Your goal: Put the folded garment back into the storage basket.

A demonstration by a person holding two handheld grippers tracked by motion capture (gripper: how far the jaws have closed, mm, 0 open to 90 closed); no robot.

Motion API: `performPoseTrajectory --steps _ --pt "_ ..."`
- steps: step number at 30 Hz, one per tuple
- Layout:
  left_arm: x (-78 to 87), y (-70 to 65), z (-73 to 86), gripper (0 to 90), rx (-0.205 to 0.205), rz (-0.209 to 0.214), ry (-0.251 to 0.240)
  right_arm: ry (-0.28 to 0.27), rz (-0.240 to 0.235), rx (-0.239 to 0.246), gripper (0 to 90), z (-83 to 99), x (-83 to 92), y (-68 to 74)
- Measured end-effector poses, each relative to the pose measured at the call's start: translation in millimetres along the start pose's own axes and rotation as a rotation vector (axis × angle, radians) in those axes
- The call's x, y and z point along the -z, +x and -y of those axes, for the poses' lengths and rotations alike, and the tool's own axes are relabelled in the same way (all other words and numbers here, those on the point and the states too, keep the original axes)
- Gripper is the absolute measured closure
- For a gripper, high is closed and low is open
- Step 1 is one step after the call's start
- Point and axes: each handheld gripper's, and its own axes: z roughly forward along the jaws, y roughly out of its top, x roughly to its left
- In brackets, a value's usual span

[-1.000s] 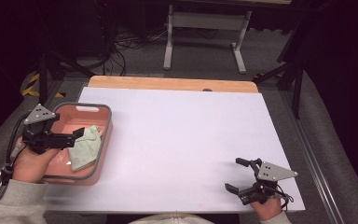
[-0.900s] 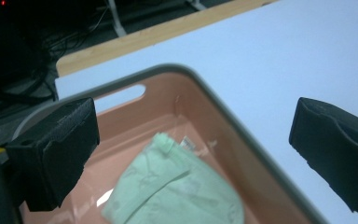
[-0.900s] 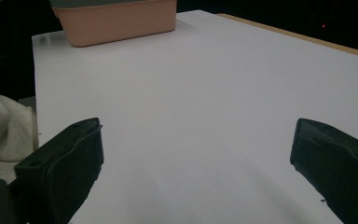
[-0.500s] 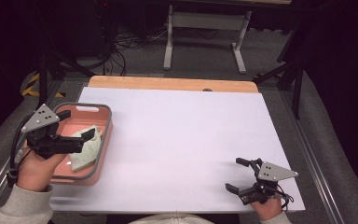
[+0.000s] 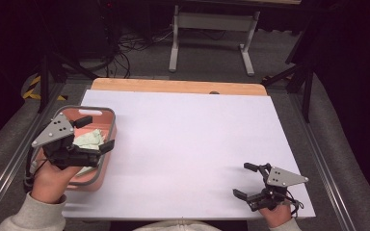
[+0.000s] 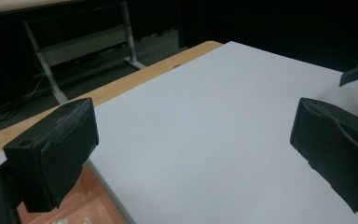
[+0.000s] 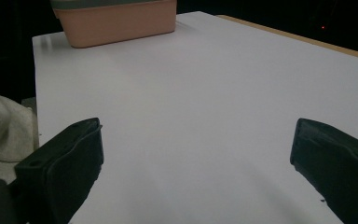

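Left claw [image 5: 94, 134] spread above bin [image 5: 107, 114], empty; cloth [image 5: 89, 140] inside bin: soft, light, likely limp; pinch raised fold; right claw [image 5: 250, 180] spread, well apart from bin.

I'm working in what is looking like a lab or recording studio, not a home. I'm sitting at a wooden table [image 5: 173, 85] that is wearing a plain white sheet [image 5: 192, 144] as a work surface. Metal rails [image 5: 318, 159] are running along both sides of it. Beyond the far edge, cables [image 5: 135, 41] are sprawling over grey carpet, a white metal stand [image 5: 209, 21] is standing there, and black tripod legs [image 5: 296, 72] are reaching into darkness all around me.
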Motion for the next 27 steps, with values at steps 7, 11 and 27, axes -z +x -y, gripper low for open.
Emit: performPoseTrajectory --steps 7,11,27 --pt "-16.3 -18.8 2.4 2.0 0.006 0.083 -0.033 -0.002 -0.001 -0.002 2.8 0.0 0.4 -0.1" --pt "-24.2 -28.0 3.9 2.0 0.009 0.13 -0.046 -0.002 0.001 -0.001 2.8 -0.1 0.8 -0.1" --pt "-56.3 -52.8 28.2 3.5 0.003 0.2 -0.08 -0.002 -0.002 0.001 2.8 -0.1 0.8 0.0"
